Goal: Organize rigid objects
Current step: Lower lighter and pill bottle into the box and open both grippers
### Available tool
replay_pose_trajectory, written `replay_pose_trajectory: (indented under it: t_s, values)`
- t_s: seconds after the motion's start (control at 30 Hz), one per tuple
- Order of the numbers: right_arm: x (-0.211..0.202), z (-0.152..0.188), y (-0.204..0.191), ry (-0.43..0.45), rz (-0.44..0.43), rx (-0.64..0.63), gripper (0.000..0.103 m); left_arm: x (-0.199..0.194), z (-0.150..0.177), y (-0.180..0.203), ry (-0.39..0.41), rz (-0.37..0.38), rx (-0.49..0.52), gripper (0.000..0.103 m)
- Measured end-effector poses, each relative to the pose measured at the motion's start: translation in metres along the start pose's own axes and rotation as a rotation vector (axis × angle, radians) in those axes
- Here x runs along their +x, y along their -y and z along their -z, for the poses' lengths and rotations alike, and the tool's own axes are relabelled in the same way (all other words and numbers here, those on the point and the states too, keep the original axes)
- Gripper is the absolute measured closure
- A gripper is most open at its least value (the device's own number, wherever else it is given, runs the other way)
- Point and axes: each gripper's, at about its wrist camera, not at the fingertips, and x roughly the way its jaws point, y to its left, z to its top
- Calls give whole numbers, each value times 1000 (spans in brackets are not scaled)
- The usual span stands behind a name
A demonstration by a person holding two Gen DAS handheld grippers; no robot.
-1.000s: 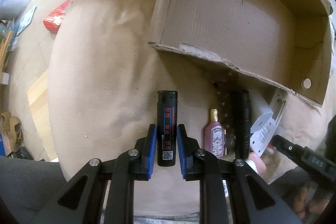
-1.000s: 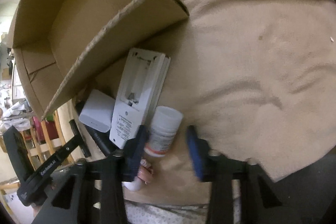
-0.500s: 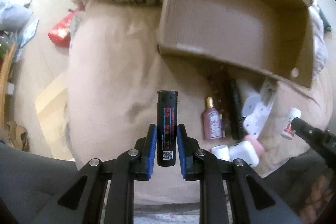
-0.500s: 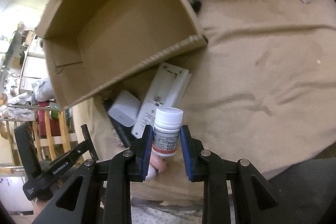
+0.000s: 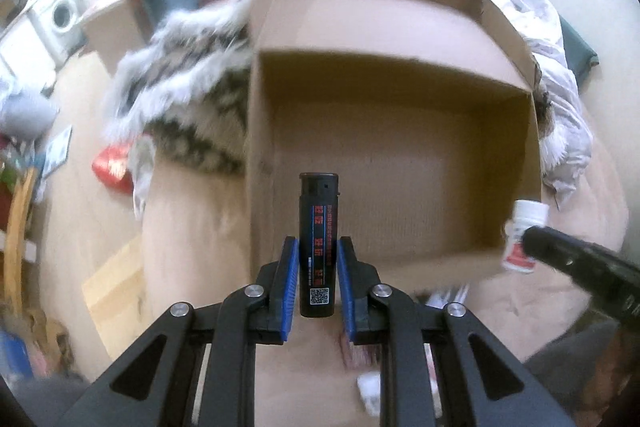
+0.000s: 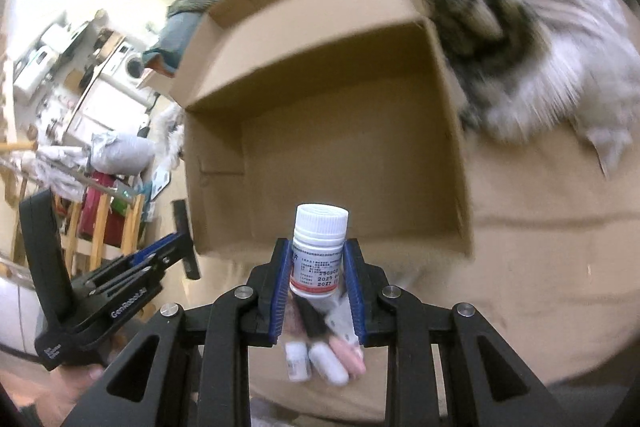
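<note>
Left wrist view: left gripper (image 5: 317, 277) pinching black lighter (image 5: 318, 235) between both blue pads, lighter upright along fingers, QR label at its lower end. 1 s back same lighter clamped low over beige blanket (image 5: 192, 227) beside perfume bottle and other clutter; now lifted and aimed into open cardboard box (image 5: 400, 155), lighter tip overlapping box's near-left interior. Box seemingly holding nothing yet, corrugated floor bare. Background smeared, so likely mid-swing.

Right wrist view: right gripper (image 6: 318, 273) squeezed on white pill bottle (image 6: 319, 251), cap up, label facing camera. 1 s ago jaws spread around bottle on blanket; 0.5 s ago closed on it; now raised, pointed at box mouth. Leftover items (image 6: 324, 355) below fingers on blanket: white capsules, pink piece, dark stick, blurred. Left gripper body visible at lower left of this view, close beside box's left wall.

Meaning for task: 2 objects picked simultaneously, both in transit toward box, neither released. Judged stage: carry done, drop next. Remaining pile not yet sorted.

Pose: both grippers elevated above blanket, tilted forward and down toward box opening, side by side, left toward box's left half, right nearer its right wall. Pill bottle also visible at right edge of left view (image 5: 522, 237), at box's front-right corner.

Risk guess: bottle clipping front wall if lowered early.
</note>
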Motion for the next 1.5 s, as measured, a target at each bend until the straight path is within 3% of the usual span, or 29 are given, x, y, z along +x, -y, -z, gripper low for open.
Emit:
replay_pose_trajectory:
  t_s: [0.27, 0.6, 0.73, 1.03, 1.37, 1.47, 1.5]
  values:
    - [55, -31, -2, -46, 81, -67, 75, 53, -19, 13, -29, -11, 68, 86]
    - [93, -27, -3, -92, 132, -95, 75, 87, -14, 19, -9, -42, 117, 86]
    - [105, -31, -5, -107, 163, -101, 75, 94, -15, 12, -29, -30, 79, 86]
    - [114, -40, -8, -106, 174, -76, 75, 101, -15, 12, -33, -41, 75, 86]
    - [87, -32, 8, -42, 96, -61, 74, 92, -14, 12, -14, -46, 72, 85]
    - [79, -32, 7, -8, 83, -68, 59, 86, -14, 12, -2, -32, 61, 71]
    - [74, -32, 7, 7, 79, -69, 45, 85, -14, 12, 0, -26, 55, 58]
